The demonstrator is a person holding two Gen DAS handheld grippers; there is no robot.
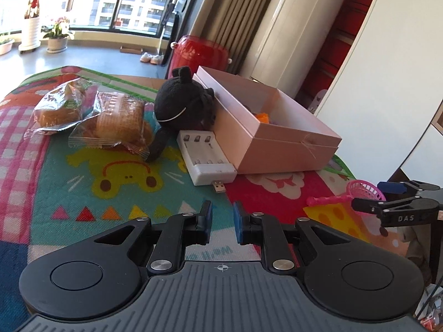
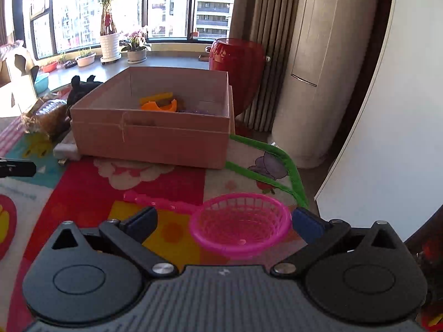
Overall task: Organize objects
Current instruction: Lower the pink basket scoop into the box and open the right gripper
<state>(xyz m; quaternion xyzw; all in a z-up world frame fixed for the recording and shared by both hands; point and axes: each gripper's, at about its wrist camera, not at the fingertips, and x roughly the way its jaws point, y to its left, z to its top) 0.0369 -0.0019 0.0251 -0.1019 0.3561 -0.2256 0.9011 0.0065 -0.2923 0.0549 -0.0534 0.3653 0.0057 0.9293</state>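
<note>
A: Where is the pink plastic toy strainer (image 2: 240, 225)?

B: On the colourful play mat (image 2: 91, 191), between the wide-apart fingers of the right gripper (image 2: 224, 222); no pad presses it.

A: And the left gripper (image 1: 223, 225)?

B: Nearly closed, holding nothing. The pink cardboard box (image 2: 151, 135) stands behind.

Home: play mat (image 1: 83, 182), curtains (image 2: 257, 8), potted plants (image 2: 109, 41).

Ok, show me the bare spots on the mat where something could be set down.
Free: the mat between the left gripper and the bread packs; the red patch between the box and the pink strainer. Crowded: the box's left side, where the plush toy and battery charger press close.
</note>
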